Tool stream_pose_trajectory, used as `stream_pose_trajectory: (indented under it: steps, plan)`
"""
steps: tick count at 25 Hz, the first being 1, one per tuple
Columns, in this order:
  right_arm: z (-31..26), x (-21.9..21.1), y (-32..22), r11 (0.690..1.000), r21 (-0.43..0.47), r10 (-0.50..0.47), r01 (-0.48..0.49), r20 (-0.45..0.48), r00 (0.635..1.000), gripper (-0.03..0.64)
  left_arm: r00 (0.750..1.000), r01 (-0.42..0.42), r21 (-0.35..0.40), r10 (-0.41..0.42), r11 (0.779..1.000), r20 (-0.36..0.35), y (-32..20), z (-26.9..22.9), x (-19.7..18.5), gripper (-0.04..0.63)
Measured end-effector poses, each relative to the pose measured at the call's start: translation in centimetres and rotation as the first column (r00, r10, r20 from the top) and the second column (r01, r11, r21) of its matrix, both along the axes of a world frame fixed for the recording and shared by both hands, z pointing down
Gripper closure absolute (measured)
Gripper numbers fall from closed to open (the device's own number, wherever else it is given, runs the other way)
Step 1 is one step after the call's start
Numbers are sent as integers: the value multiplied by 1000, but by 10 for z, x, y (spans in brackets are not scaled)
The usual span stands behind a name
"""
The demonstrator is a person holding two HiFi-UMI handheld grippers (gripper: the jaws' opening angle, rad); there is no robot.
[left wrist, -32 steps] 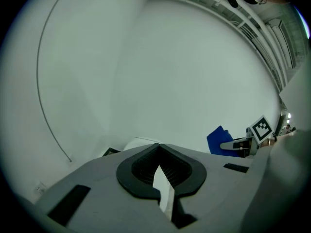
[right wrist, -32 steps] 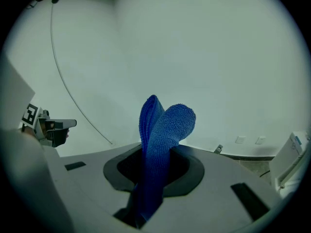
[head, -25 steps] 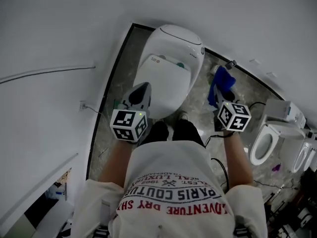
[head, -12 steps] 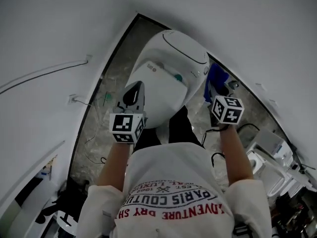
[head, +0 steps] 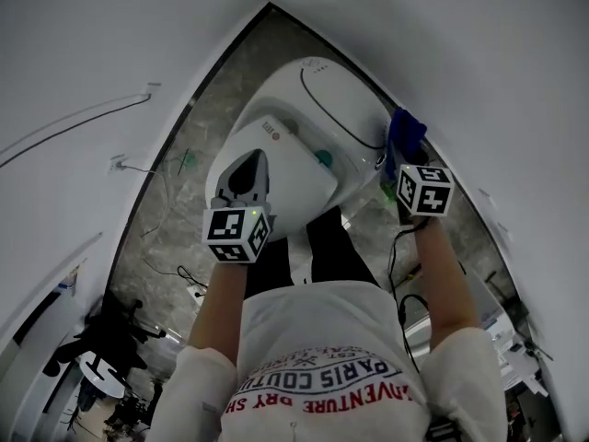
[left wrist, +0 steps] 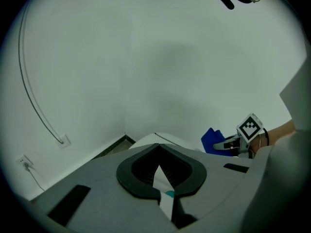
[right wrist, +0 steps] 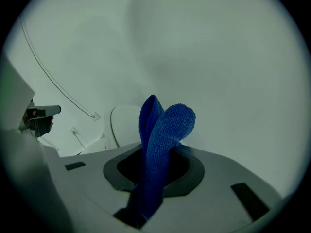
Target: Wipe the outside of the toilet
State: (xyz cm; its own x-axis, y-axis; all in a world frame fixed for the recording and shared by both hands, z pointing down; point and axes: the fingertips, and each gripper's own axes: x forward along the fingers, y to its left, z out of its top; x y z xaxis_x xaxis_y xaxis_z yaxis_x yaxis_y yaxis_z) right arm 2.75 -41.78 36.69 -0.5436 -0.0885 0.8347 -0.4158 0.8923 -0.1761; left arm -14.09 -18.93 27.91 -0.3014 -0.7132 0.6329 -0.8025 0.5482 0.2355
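right claw, pinching the blue cloth, sits just beside the right flank of the toilet; left claw, pressed together and empty, hovers over its front.

Glossy toilet, fuzzy blue cloth

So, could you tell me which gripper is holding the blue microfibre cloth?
The right gripper, shut on the blue microfibre cloth; the left gripper is shut on nothing.

A thin cable curves across the white wall at upper left, with a socket lower on the same wall. Loose wires trail over the grey marbled floor. Dark clutter sits at lower left.
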Motion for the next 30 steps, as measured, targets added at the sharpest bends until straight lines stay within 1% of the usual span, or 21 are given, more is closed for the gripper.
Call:
stream_pose_trajectory:
  steps: [4, 7, 9, 12, 16, 18, 22, 26, 28, 30]
  plan:
    - [25, -24, -14, 997, -16, -75, 75, -12, 997, 541, 1000, 14, 3, -14, 1000, -19, -18, 23, -4, 588]
    - [35, -46, -14, 990, -56, -127, 126, -9, 992, 541, 1000, 14, -5, -14, 1000, -27, -25, 40, -9, 589]
    - [39, -58, -10, 982, -83, -171, 169, -21, 985, 541, 999, 26, -9, -26, 1000, -43, -24, 51, -13, 589]
    - [42, -70, -8, 970, -93, -228, 223, -50, 972, 541, 997, 46, -17, -47, 999, -67, -20, 67, -19, 589]
    - [38, -96, -4, 952, -123, -284, 279, -31, 958, 541, 995, 63, -24, -65, 998, -81, -12, 80, -29, 589]
    - [38, -110, 0, 937, -127, -333, 324, -52, 942, 541, 993, 71, -25, -73, 997, -92, -8, 84, -32, 589]
    - [40, -139, 6, 909, -96, -414, 406, -88, 906, 541, 992, 73, -16, -75, 997, -105, 1, 90, -40, 589]
    - [42, -170, 17, 872, 4, -485, 490, -134, 864, 541, 994, 50, -14, -52, 999, -101, 15, 96, -53, 589]
    - [43, -183, 22, 853, 36, -509, 520, -158, 846, 541, 993, 53, 8, -52, 999, -110, 22, 96, -60, 589]
    - [43, -195, 26, 835, 44, -534, 548, -171, 828, 541, 989, 80, 32, -75, 996, -126, 28, 94, -66, 589]
